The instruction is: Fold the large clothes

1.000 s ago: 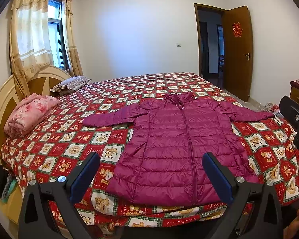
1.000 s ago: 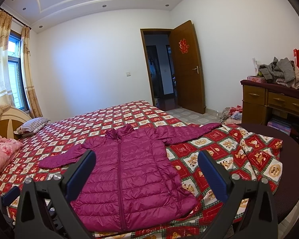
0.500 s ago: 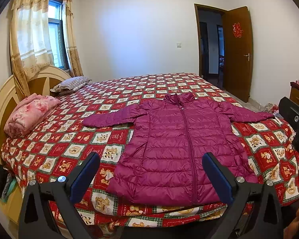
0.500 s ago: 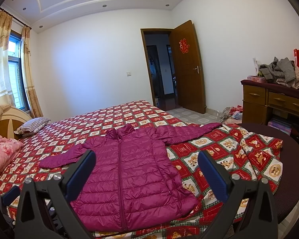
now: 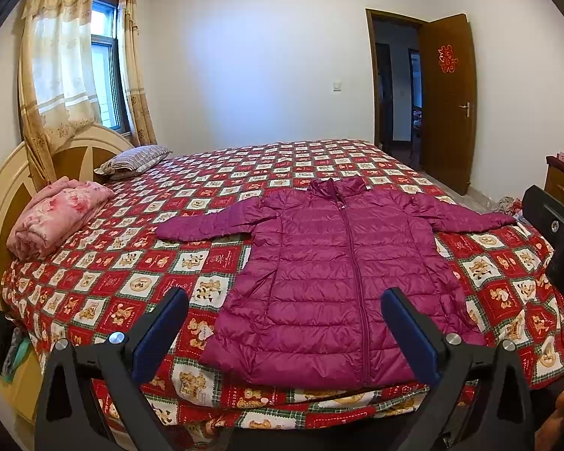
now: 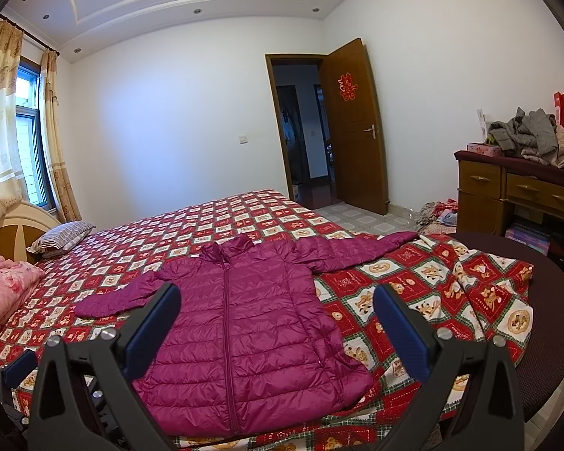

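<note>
From the left wrist camera I see the left gripper held above the near edge of the bed, its two blue-padded fingers spread wide apart and holding nothing. Beyond them a purple puffer jacket lies flat on the red patterned bedspread, zipped closed, with the collar pointing to the far wall and both sleeves stretched out to the sides. A folded pink blanket rests near the headboard, and a striped pillow lies behind it. From the right wrist camera, the right gripper is also fully open and empty, hovering over the near edge of the bed. The jacket is here between the fingers, its right sleeve reaching toward the corner of the bed. A wooden dresser stands at the right with a pile of grey clothes on top, and the brown door is open.
</note>
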Demonstrator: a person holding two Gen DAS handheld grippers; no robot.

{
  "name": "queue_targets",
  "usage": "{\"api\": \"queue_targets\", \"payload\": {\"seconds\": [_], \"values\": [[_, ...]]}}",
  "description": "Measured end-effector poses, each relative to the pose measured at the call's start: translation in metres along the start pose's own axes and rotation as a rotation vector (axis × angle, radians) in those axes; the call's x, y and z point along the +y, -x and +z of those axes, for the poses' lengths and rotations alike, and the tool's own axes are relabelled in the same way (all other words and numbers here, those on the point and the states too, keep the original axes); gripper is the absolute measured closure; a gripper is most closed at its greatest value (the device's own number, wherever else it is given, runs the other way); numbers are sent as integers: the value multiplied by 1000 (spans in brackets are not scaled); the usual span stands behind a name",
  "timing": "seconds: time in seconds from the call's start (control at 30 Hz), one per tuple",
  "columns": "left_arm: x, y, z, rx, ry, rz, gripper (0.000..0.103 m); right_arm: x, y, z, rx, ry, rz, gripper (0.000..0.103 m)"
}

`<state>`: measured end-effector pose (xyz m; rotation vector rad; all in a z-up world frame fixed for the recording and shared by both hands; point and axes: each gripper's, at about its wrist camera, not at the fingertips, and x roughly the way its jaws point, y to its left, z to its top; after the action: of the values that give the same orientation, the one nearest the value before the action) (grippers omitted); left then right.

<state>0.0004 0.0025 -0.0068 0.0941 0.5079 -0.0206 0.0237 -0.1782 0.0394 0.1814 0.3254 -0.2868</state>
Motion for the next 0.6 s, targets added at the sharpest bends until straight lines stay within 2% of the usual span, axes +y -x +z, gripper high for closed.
{"api": "queue_targets", "payload": {"seconds": [0.4,0.6], "values": [[14,12,7,-58,80,-25,1,2,1,-1,1,-2,-2,0],[18,13,8,-59,86,-27,1,0,1,0,2,-3,-1,0]]}}
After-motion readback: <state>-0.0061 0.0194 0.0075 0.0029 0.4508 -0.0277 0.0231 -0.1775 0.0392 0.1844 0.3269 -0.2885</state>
